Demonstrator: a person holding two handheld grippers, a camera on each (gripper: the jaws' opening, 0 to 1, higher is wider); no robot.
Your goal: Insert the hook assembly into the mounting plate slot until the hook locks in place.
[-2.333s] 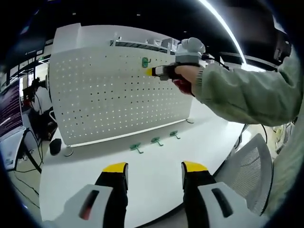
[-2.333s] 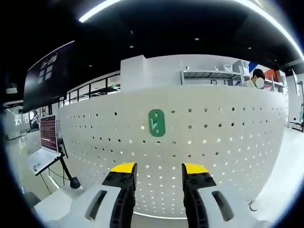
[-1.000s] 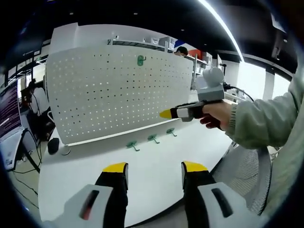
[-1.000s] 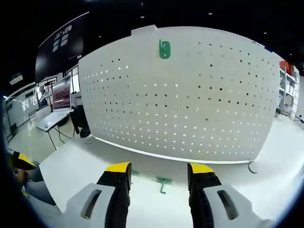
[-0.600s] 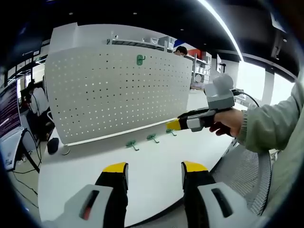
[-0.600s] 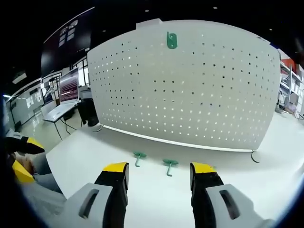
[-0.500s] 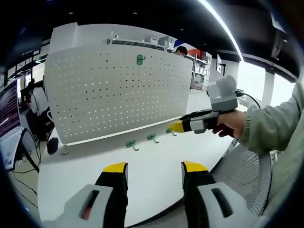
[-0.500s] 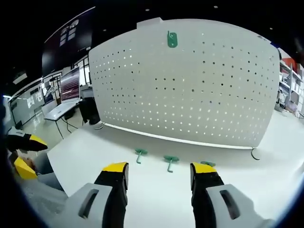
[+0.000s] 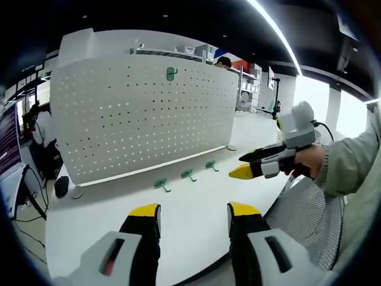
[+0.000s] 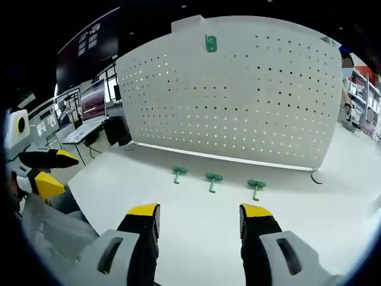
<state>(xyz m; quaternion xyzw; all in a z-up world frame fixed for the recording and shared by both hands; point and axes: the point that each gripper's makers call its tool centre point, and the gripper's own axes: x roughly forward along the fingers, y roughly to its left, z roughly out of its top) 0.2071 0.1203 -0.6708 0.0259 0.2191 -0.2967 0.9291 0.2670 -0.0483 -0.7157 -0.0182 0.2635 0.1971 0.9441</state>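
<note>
One green hook (image 10: 211, 43) seated high on the pegboard (image 10: 238, 101); three hooks (image 10: 213, 179) lying loose on the desk (image 10: 196, 220) before it, still to be mounted. Left claw (image 9: 193, 210) and right claw (image 10: 199, 210) both spread apart, empty, held back from the board.

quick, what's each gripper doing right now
left gripper: open, holding nothing
right gripper: open, holding nothing
</note>
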